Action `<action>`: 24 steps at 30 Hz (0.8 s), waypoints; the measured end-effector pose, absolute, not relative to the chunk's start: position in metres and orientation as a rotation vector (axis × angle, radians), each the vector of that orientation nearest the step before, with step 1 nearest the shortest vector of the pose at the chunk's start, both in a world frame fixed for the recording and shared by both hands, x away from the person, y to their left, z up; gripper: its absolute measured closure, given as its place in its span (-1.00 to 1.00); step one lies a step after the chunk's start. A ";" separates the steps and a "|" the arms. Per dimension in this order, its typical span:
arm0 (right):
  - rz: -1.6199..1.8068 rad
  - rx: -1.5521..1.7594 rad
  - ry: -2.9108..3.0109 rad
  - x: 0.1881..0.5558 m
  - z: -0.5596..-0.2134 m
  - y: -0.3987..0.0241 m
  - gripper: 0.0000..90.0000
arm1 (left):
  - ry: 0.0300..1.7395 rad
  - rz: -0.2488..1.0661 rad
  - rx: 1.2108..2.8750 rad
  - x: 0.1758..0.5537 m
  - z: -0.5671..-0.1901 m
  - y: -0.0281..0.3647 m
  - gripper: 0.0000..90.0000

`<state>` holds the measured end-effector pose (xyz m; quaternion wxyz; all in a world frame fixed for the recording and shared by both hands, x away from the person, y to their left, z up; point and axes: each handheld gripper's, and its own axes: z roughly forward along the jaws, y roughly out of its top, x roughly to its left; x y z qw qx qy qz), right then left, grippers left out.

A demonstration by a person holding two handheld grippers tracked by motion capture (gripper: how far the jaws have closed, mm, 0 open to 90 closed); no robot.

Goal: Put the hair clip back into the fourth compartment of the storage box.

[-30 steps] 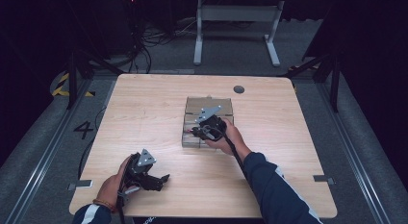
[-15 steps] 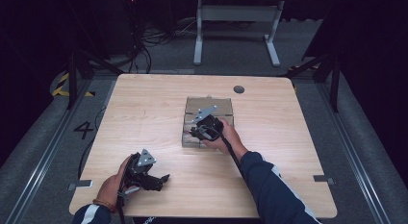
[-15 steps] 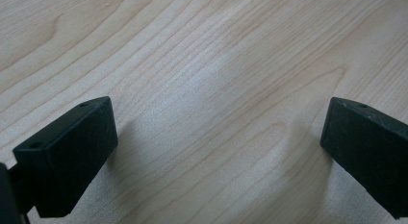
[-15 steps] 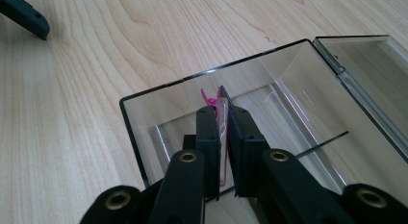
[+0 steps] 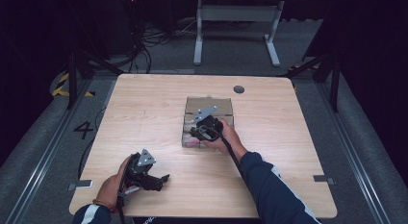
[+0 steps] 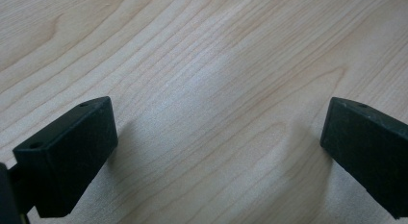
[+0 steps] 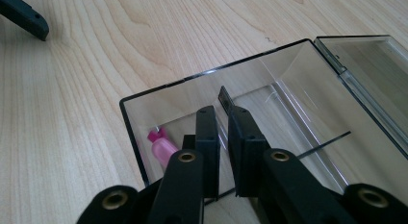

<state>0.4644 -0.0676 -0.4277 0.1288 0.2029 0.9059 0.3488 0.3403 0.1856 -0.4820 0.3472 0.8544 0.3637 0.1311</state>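
- While the right gripper (image 7: 223, 137) hovers over the clear box (image 7: 137, 132), its jaws pinch a thin dark card (image 7: 224, 100).
- Beside the box's near wall, below the jaws, lies a pink item (image 7: 161, 146).
- Well apart from the box, the left gripper (image 6: 219, 137) stands wide, empty.

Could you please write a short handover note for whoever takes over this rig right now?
Right gripper: jaws closed on a thin dark strip, held inside the clear plastic box near the middle of the table.
Left gripper: open, holds nothing, low over bare wood at the table's near left.
Things: the box is open, its lid folded back flat beside it. A pink item lies in the box's corner, beside the right gripper's jaws.
Done: box opened, strip gripped.
Left: I cannot tell whether the strip is going in or coming out; finish that move, probably then close the lid.
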 end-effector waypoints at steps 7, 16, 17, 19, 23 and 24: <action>1.009 0.578 2.634 0.462 -0.427 -0.068 0.88 | 0.943 0.340 2.216 0.340 -0.482 0.186 -1.00; 0.995 0.560 2.637 0.458 -0.426 -0.071 0.85 | 0.943 0.340 2.216 0.340 -0.482 0.186 -1.00; 0.997 0.558 2.634 0.458 -0.425 -0.072 0.84 | 0.943 0.340 2.216 0.340 -0.482 0.186 -1.00; 1.000 0.554 2.631 0.455 -0.424 -0.075 0.81 | 0.944 0.338 2.216 0.340 -0.482 0.186 -1.00; 0.998 0.544 2.630 0.452 -0.421 -0.078 0.79 | 0.944 0.338 2.216 0.340 -0.482 0.185 -1.00; 0.999 0.540 2.628 0.452 -0.420 -0.079 0.78 | 0.944 0.338 2.216 0.340 -0.482 0.186 -1.00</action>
